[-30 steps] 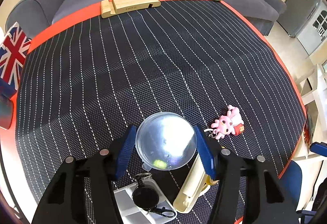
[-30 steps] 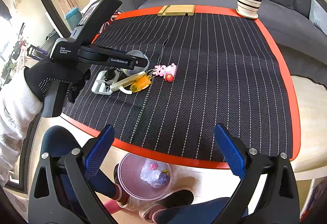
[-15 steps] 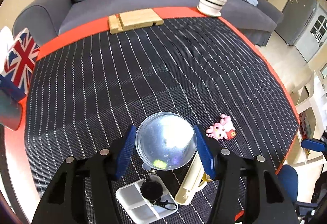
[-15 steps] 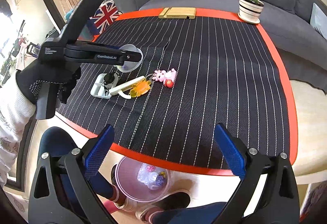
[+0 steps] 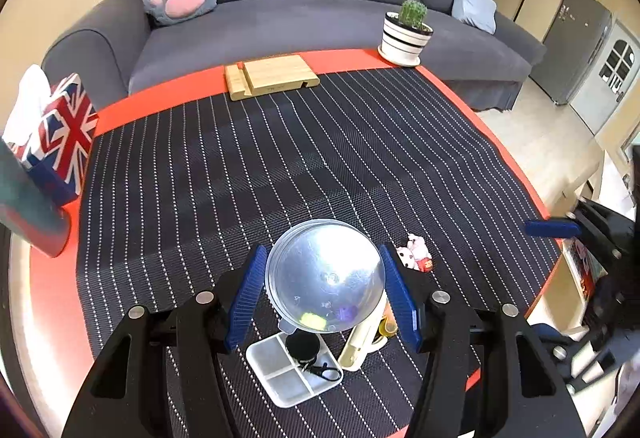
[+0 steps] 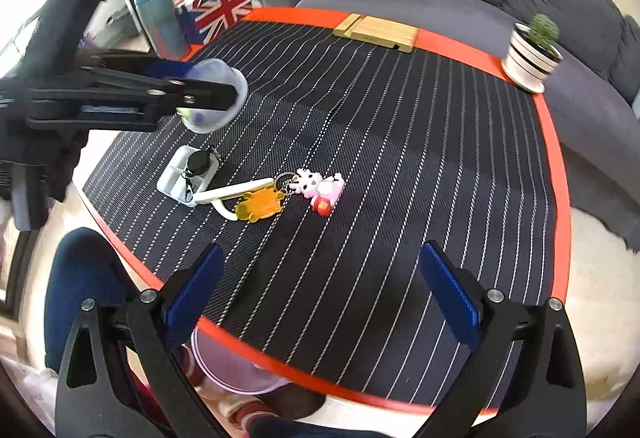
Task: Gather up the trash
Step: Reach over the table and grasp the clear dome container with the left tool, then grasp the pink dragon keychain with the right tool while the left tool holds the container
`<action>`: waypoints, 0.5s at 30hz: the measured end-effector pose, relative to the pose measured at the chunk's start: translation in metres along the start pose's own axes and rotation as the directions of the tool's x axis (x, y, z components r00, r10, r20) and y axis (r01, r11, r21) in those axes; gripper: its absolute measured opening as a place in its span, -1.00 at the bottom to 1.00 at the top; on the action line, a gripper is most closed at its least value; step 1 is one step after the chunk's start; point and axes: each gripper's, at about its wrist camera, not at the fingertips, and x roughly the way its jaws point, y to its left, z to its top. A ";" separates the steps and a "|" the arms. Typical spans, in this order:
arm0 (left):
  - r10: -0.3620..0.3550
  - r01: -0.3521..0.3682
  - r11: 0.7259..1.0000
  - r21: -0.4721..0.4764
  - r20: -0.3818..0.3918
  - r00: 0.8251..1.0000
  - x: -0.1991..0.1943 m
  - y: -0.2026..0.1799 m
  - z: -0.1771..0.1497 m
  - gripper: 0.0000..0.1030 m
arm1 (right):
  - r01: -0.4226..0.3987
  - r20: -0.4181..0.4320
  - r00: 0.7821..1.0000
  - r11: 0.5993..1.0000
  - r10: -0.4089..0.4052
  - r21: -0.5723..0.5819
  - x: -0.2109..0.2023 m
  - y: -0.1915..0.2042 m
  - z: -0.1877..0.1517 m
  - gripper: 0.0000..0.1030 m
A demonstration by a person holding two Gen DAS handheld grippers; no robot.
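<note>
Left wrist view: left claw [image 5: 323,292] clamped about half open on a clear plastic dome cup [image 5: 325,276], both blue pads [image 5: 246,296] pressed against its sides, cup lifted clear of the striped mat [image 5: 248,174]. Small bright bits visible inside the cup, too blurred to name. Directly under it on the table [image 5: 48,290]: a white compartment tray [image 5: 280,374] with a black round clip item [image 5: 303,345] lying in it, a cream strap [image 5: 362,342] beside the tray, a pink toy keychain [image 5: 416,257] just to the right.

Right wrist view: right claw [image 6: 322,302] spread wide, nothing between its pads, hanging over the near red table edge [image 6: 224,334]. Below that edge, a pink bin [image 6: 236,374], partly hidden. Orange bear charm [image 6: 260,205] touching the strap end, near the pink toy.
</note>
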 end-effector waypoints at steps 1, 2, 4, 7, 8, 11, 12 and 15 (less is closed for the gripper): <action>0.000 0.000 1.000 0.000 0.003 1.000 -0.002 0.000 -0.001 0.10 | 0.004 -0.013 1.000 1.000 -0.005 -0.023 0.005 0.000 0.004 0.87; 0.000 0.000 1.000 -0.002 0.005 1.000 -0.003 0.001 -0.001 0.10 | 0.001 -0.022 1.000 0.999 -0.002 -0.041 0.008 -0.001 0.006 0.87; 0.001 -0.001 1.000 -0.006 0.009 1.000 -0.007 0.002 -0.002 0.10 | -0.001 -0.042 0.999 0.997 -0.002 -0.076 0.017 -0.002 0.012 0.87; 0.001 0.000 1.000 -0.012 0.012 1.000 -0.011 0.004 -0.004 0.10 | -0.009 -0.066 0.998 0.992 0.000 -0.126 0.028 -0.003 0.020 0.87; 0.000 0.000 1.000 -0.014 0.012 1.000 -0.012 0.005 -0.005 0.10 | -0.011 -0.073 0.997 0.990 0.001 -0.143 0.031 -0.002 0.021 0.87; 0.002 -0.002 1.000 -0.019 0.013 1.000 -0.014 0.007 -0.007 0.10 | -0.028 -0.093 0.996 0.980 0.010 -0.199 0.043 0.000 0.026 0.87; 0.003 -0.003 1.000 -0.022 0.013 1.000 -0.015 0.008 -0.007 0.10 | -0.029 -0.099 0.995 0.976 0.008 -0.217 0.047 0.001 0.027 0.86; 0.004 -0.004 1.000 -0.026 0.012 1.000 -0.016 0.010 -0.009 0.10 | -0.037 -0.125 0.992 0.959 0.002 -0.280 0.061 0.003 0.031 0.68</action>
